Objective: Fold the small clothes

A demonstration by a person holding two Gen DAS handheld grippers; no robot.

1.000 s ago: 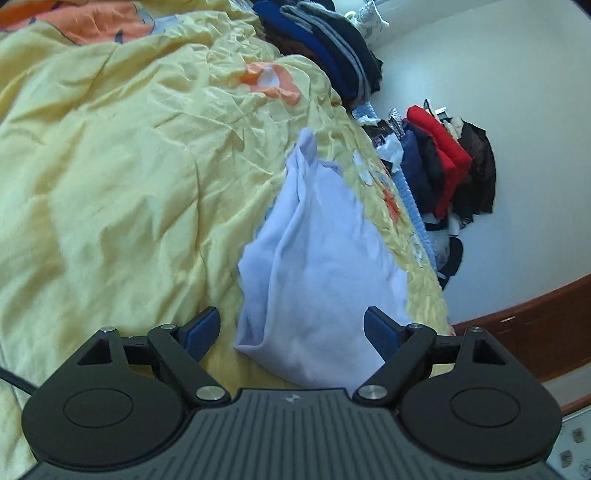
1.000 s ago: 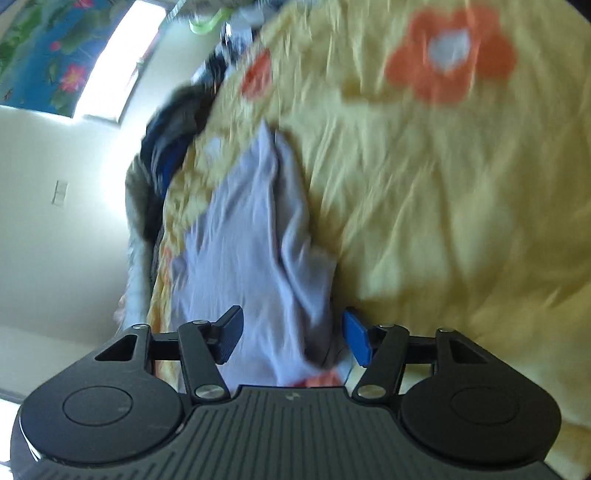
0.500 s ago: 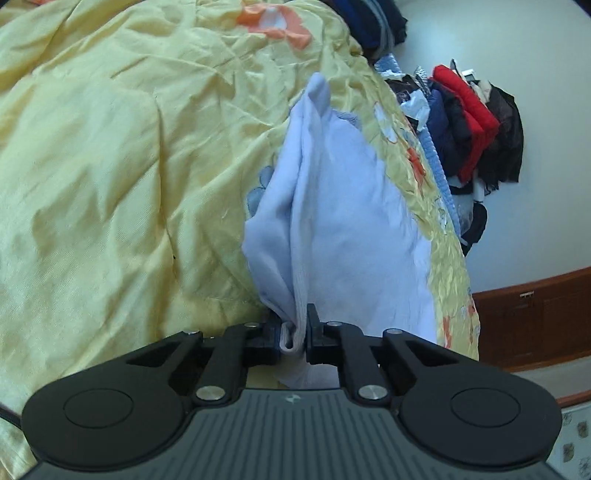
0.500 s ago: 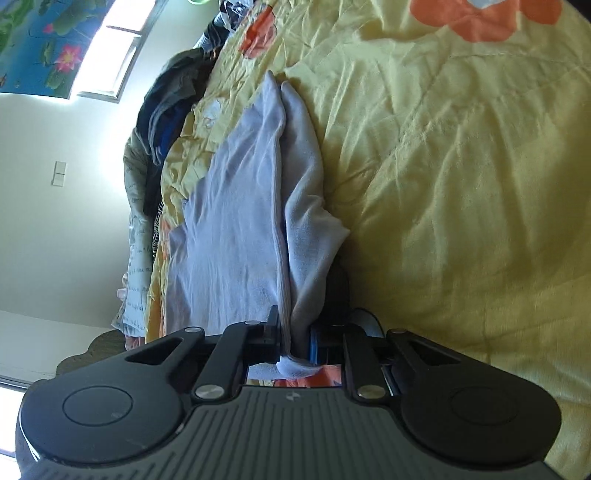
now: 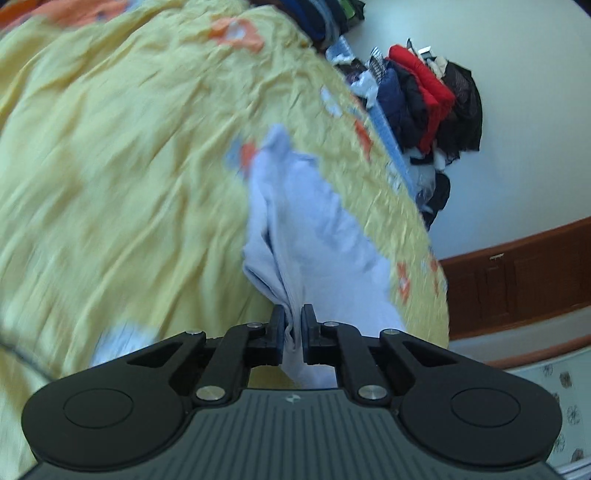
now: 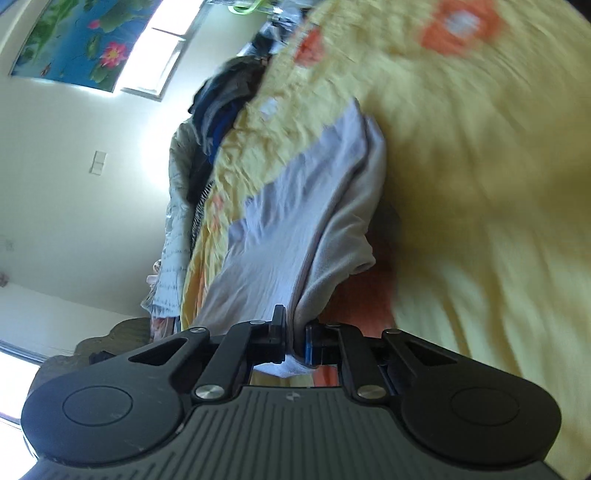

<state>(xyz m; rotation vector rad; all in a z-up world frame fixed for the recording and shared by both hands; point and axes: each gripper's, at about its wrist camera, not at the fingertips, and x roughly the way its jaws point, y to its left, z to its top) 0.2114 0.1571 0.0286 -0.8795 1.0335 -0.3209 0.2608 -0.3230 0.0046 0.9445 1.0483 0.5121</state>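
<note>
Left wrist view, left to right: yellow quilt [image 5: 122, 177] with orange flower prints fills the left and middle, wrinkled, blurred. On it, toward its right edge, lies the pale blue garment [image 5: 306, 236], bunched lengthwise, running from the far middle down to the near centre. Left gripper [image 5: 293, 326]: jaws have just been closing and are now nearly together, pinching a near fold of the garment; cloth shows between the pads and hangs below them. Right of the quilt edge, a heap of clothes [image 5: 424, 99], red, navy and black, against a pale wall; a second dark pile [image 5: 317, 18] at the far top. Brown wood panel [image 5: 517, 273] low on the right wall. Nothing lies over the garment. Right wrist view, left to right: flower picture [image 6: 74, 40] and bright window [image 6: 162, 55] upper left, wall switch [image 6: 99, 161] below. Dark clothes [image 6: 221, 110] heaped at the quilt's far left edge, a printed grey cloth [image 6: 173, 236] hanging beneath. Garment [image 6: 295, 229] lies along the quilt's left part, its right side rolled over into a thick fold. Right gripper [image 6: 295, 332]: jaws have just been closing, now narrow, clamped on the near end of that fold; a bit of cloth pokes out beneath. Quilt [image 6: 480, 184] fills the right, blurred.
</note>
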